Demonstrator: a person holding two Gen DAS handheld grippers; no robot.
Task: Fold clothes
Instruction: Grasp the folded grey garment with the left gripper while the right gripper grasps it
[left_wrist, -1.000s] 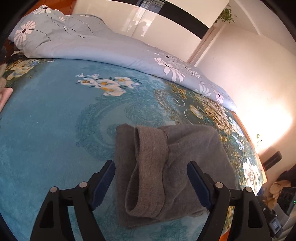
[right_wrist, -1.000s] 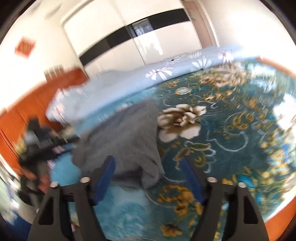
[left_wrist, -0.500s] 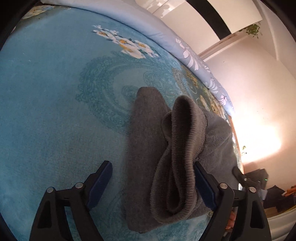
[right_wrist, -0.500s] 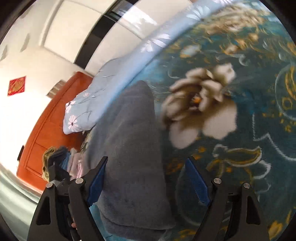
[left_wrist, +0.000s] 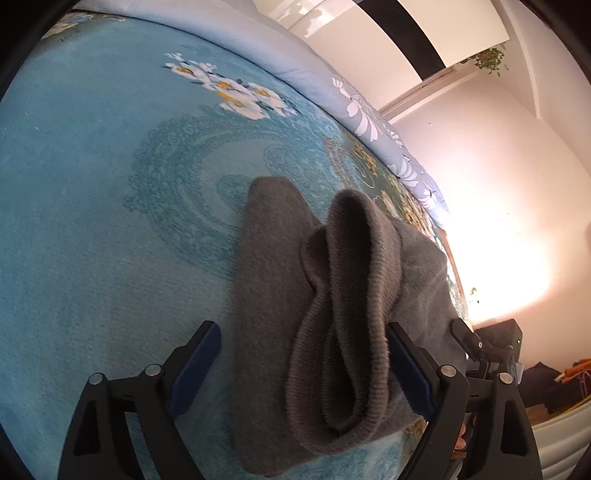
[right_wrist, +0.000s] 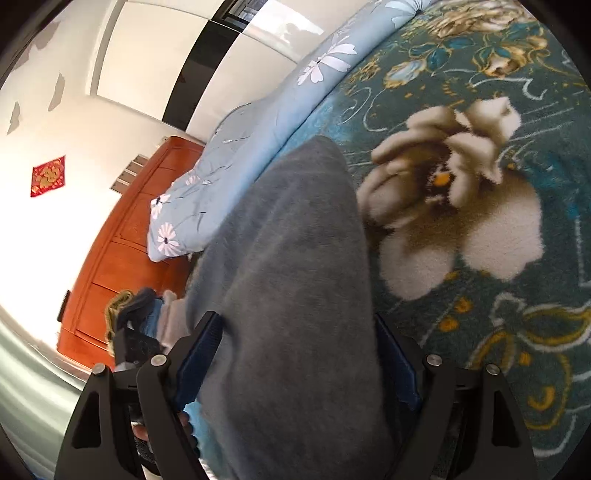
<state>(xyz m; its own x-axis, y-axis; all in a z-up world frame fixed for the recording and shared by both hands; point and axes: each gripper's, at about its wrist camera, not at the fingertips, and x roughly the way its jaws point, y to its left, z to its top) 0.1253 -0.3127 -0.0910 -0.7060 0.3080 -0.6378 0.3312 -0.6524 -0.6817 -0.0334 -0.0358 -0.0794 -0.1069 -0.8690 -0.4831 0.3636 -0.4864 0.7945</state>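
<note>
A grey knit sweater (left_wrist: 332, 295) lies folded on the blue floral bedspread (left_wrist: 110, 221), its ribbed edge bunched up on top. My left gripper (left_wrist: 301, 365) is open, its jaws spread on either side of the sweater's near end, low over it. The sweater also shows in the right wrist view (right_wrist: 295, 277), from the opposite side. My right gripper (right_wrist: 299, 354) is open and straddles that end of the sweater. Neither gripper pinches the cloth.
A light blue duvet with white flowers (left_wrist: 295, 62) lies along the far side of the bed. An orange wooden headboard (right_wrist: 122, 240) stands at the left of the right wrist view. The bed's edge and a dark object (left_wrist: 498, 332) are to the right in the left wrist view.
Both grippers have come down and closer to the sweater, so that its ends now lie between their open jaws. The sweater itself has stayed in place.
</note>
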